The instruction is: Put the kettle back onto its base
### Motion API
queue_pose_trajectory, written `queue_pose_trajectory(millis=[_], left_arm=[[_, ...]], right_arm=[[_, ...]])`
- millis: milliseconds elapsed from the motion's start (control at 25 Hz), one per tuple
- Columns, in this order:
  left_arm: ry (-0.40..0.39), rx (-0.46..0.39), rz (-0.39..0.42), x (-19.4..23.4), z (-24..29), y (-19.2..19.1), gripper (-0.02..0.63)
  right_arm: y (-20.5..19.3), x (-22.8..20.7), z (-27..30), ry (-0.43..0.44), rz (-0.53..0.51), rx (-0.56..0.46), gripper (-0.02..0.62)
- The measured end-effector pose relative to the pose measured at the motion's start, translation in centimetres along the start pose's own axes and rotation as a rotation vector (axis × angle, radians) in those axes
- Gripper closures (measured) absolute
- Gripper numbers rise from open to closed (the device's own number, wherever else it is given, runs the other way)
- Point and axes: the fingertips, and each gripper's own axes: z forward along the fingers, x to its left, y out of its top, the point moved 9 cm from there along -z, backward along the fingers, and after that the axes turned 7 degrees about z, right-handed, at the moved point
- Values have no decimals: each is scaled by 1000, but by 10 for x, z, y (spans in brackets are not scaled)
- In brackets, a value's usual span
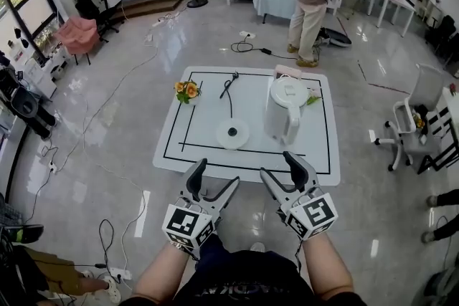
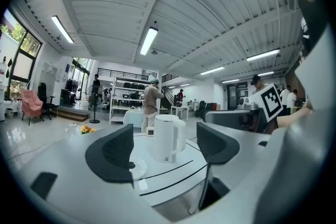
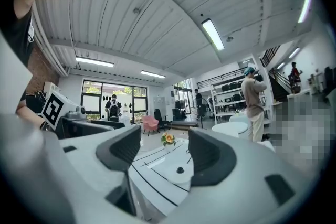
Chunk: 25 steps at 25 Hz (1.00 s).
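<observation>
a low white table, smooth and faintly glossy, carries a thin black rectangle drawn inside its rounded edge. at its far left corner sits a small bunch of orange and yellow flowers. next comes a thin black cable, running toward the base, a flat round white plastic disc with a dark stud at its centre. the kettle stands upright on the table just right of the base, apart from it. it has a tall, smooth white body, slightly tapered, with a flat lid and a loop handle. a small mark low on its side is too small to read. short of the table's near edge, the left gripper hangs with its dark, curved jaws spread wide and nothing between them. the right gripper is likewise wide open and empty. each bears a cube with black-and-white square markers.
</observation>
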Motion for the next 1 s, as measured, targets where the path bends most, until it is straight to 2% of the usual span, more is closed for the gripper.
queue_pose_trajectory(millis=[520,1000], left_arm=[[-205,9,-17,103,73,-1,241],[-411,-7,-35,163,121,-3,241]], right_arm=[[9,-20,91,-213,9,-12,327],[15,-15,135,-415,-8,-28,327]])
